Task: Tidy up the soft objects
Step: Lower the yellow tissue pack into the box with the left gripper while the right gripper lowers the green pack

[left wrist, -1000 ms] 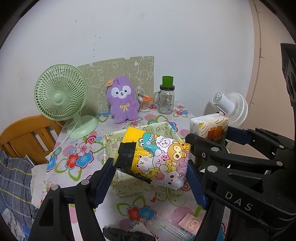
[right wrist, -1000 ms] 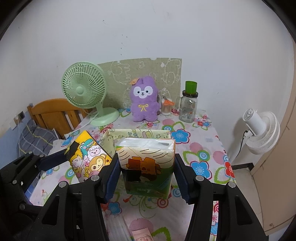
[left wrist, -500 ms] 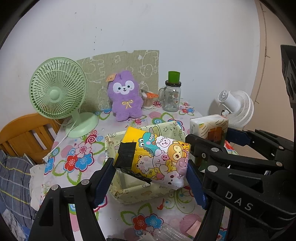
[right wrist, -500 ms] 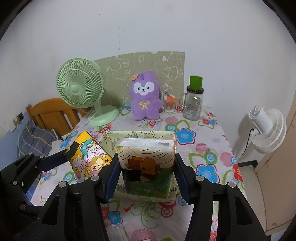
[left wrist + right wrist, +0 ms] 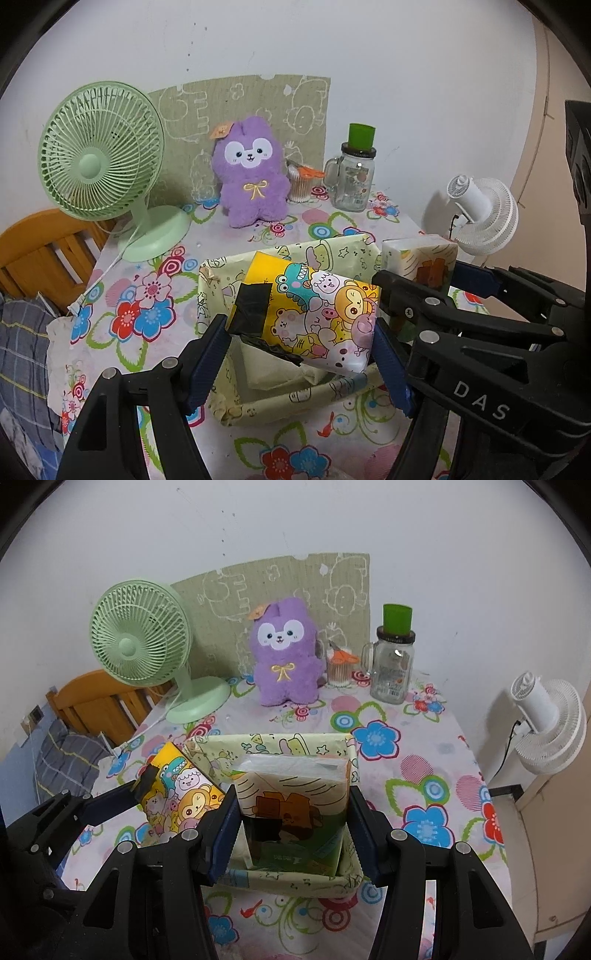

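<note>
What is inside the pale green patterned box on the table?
In the box only pale lining or a pale packet shows. The cartoon pack and the green tissue pack, held above, cover the rest.

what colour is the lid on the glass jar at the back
Green, above a dark collar on the glass jar; clearest in the right wrist view.
</note>
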